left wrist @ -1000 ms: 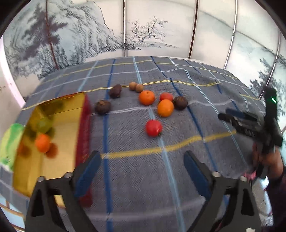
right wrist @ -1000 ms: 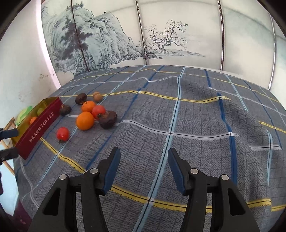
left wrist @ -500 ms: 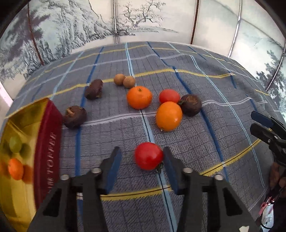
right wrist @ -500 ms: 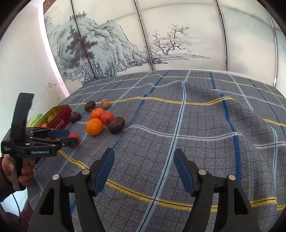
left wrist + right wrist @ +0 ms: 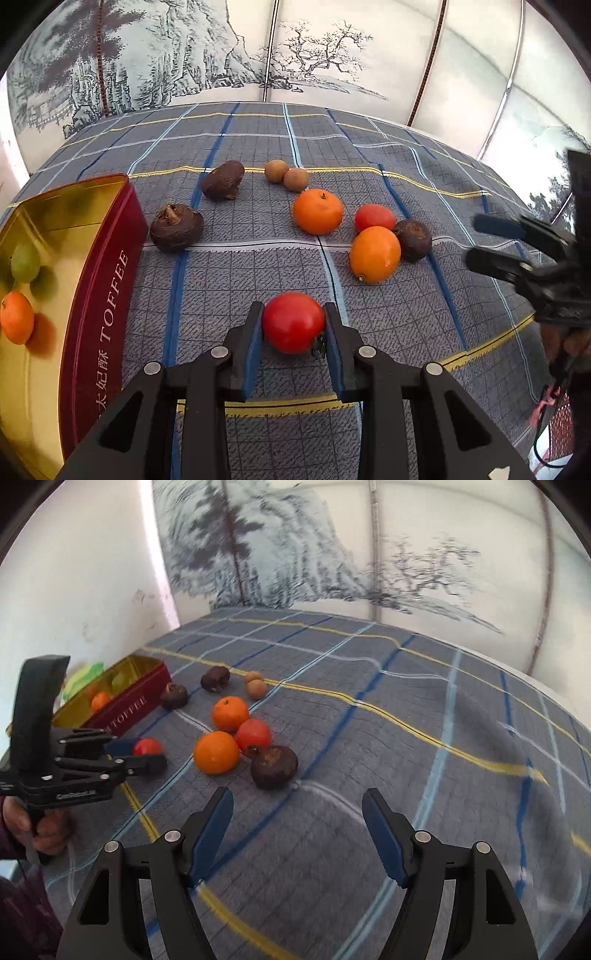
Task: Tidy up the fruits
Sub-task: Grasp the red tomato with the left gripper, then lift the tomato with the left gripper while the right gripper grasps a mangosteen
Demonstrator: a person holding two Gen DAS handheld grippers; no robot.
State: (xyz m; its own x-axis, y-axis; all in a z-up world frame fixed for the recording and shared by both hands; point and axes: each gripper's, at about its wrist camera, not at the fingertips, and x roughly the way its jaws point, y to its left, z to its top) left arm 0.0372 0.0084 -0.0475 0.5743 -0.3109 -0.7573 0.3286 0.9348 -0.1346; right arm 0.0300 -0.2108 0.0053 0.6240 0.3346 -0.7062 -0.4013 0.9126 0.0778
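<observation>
Nearest in the left wrist view, the left gripper (image 5: pixel 293 328) is closed on a red tomato (image 5: pixel 293 322); its blue pads (image 5: pixel 254 349) press the fruit on both sides, and the tomato seems to rest on the checked cloth (image 5: pixel 388 314). The right gripper (image 5: pixel 297 834) has just been opening; its jaws stand wide with nothing between them, above the bare cloth near the dark brown fruit (image 5: pixel 274 766).

To the left of the tomato stands the red toffee tin (image 5: pixel 99 295), open, with a small orange (image 5: pixel 16 322) and a green fruit (image 5: pixel 25 262) already inside. Farther away lie two oranges (image 5: pixel 375 254), a second tomato (image 5: pixel 375 218), other brown fruits (image 5: pixel 176 232) and, farthest, two small tan fruits (image 5: pixel 288 175).

The likely next step is to lift the tomato and carry it left into the tin. The risks, as a judgement: the tomato is smooth and round, so it may slip from the pads when lifted, or it may be squeezed too hard and burst. On the way it could hit the tin wall. The right gripper, close to the heap, might push the brown fruit and make the others roll.
</observation>
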